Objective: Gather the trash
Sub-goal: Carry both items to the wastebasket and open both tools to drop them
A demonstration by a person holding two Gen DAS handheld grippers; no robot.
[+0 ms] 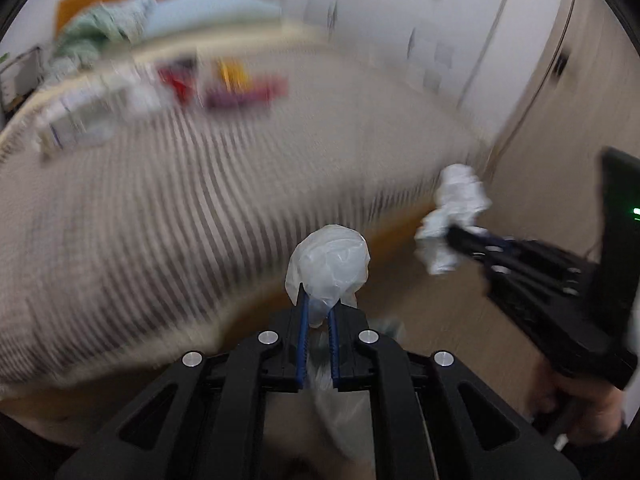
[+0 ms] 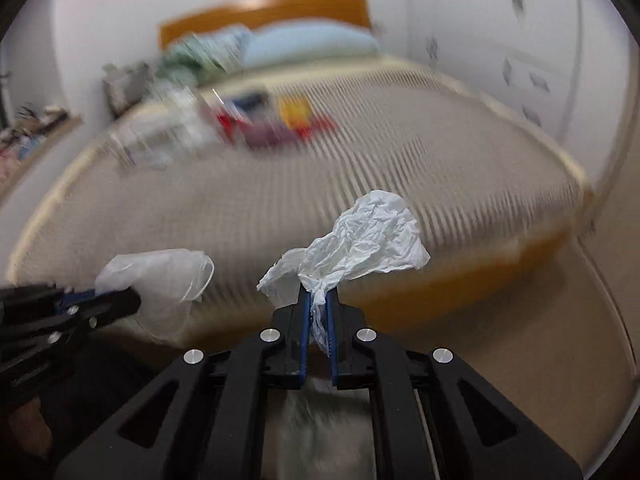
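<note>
My left gripper point(image 1: 319, 307) is shut on a translucent plastic bag point(image 1: 328, 266), held in the air off the foot of the bed; it also shows in the right wrist view point(image 2: 160, 276). My right gripper point(image 2: 318, 300) is shut on a crumpled white paper tissue point(image 2: 368, 236), which also shows in the left wrist view point(image 1: 456, 208). More trash lies on the striped bedspread: a red wrapper point(image 2: 230, 122), a purple wrapper point(image 2: 268, 136), a yellow packet point(image 2: 294, 112) and clear plastic packaging point(image 2: 168, 136). The view is motion-blurred.
The bed point(image 2: 360, 168) has a wooden headboard point(image 2: 280, 6), a blue pillow point(image 2: 308, 44) and a green blanket point(image 2: 192, 58). A white wardrobe point(image 1: 420, 20) stands right of the bed. A cluttered shelf point(image 2: 36, 128) runs along the left wall. Wooden floor point(image 2: 540, 340) lies below.
</note>
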